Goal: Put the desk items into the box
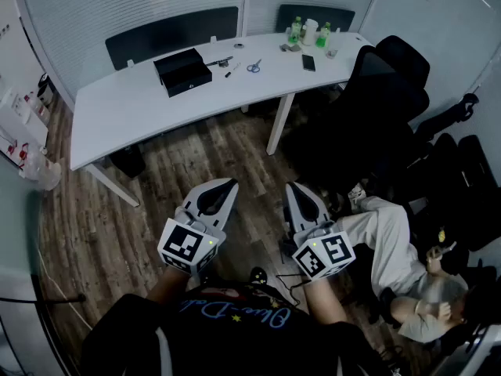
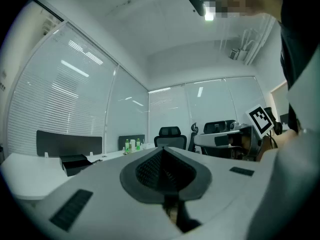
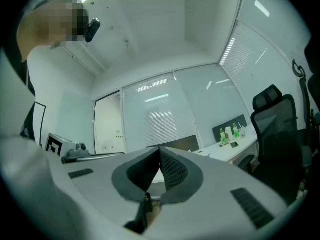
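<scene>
Black box rests on the white desk, blue scissors lying nearby.

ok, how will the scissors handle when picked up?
Scissors lie flat on the desk, so probably hard to pinch; likely to slide if nudged. Thin and small, so probably light and stiff; blades may swing if gripped by one handle.

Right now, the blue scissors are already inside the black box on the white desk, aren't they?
Not quite. The blue scissors are not in the black box; they lie out on the white desk, apart from the box and to its right. The head view shows this.
</scene>
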Motion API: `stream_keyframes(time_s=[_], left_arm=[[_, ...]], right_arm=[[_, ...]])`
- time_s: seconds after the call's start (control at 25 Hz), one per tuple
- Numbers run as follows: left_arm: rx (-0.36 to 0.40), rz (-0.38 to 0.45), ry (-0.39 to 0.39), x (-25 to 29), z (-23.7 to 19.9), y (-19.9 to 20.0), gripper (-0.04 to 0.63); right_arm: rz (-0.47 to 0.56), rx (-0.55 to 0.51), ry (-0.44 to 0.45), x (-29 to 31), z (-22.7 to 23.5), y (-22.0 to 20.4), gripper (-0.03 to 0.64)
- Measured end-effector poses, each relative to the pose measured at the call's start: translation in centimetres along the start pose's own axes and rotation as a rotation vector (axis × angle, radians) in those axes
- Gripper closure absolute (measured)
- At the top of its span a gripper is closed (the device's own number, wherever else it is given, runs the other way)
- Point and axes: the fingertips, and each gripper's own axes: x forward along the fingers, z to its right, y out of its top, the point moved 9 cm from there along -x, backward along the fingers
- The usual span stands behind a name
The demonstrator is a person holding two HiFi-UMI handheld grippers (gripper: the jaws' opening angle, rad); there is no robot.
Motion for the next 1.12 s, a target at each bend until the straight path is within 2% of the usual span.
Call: stream_keyframes(time_s=[0.48,0.72,0.88,1.12], left_arm=[[-0.012,0.014,0.005,-1.8,-1.6,-0.3,0.586],[0.014,0.019,0.02,-3.5,-2.9,-0.3,0.587],[0.027,0.021,0.019,-5.2,-4.0,-0.8,0.587],[0.033,0.017,0.056,-8.5,-6.9,-0.9,0.586]], right_arm=[[0.003,-0.024,0.012,1.2,-2.1,-0.6,0.607],[-0.001,-0.025,0.011,2.4,-3.7,-0.9,0.607],[0.003,0.007,0.016,3.7,-5.1,-1.4,0.607],[-0.013,0.03,0.05,6.2,-8.4,-2.7,0.607]])
